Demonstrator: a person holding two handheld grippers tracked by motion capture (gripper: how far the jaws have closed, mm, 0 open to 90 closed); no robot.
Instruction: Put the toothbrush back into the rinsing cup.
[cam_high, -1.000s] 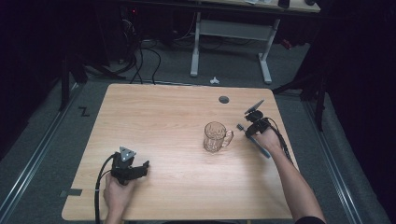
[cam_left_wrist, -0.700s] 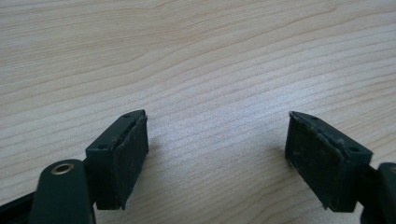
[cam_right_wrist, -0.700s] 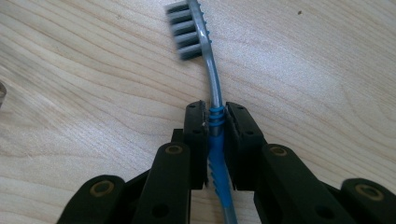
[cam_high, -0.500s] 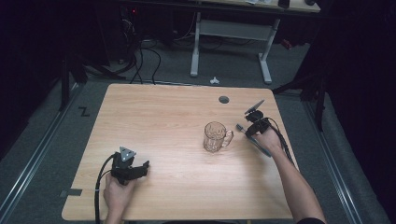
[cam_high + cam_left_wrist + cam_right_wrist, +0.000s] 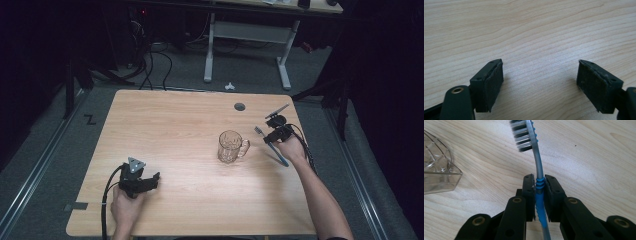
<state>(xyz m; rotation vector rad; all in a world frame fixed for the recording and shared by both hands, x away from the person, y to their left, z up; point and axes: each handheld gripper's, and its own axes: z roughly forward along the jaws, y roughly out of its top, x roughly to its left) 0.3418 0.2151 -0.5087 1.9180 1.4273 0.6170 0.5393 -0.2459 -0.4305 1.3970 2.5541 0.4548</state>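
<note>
Right gripper view showed the toothbrush (image 5: 539, 187) clamped between the two black jaws of the right gripper (image 5: 539, 195), which gripped it on the ribbed blue part of the handle; the bristled head stuck out ahead of the jaws and the rest of the handle ran back beneath them. From the high view, the right gripper (image 5: 276, 134) sat near the table's (image 5: 175, 125) right edge, just to the right of the glass mug (image 5: 231, 147), with the brush head pointing toward the mug's handle but apart from it. The left gripper (image 5: 540, 82) rested near the front left of the table, its jaws spread wide over bare wood with nothing between them. Compared with the earlier high views, nothing had visibly shifted: both hands, the mug and the toothbrush lay in the same places. Counted up, there were one toothbrush, one mug, one table and two grippers.
</note>
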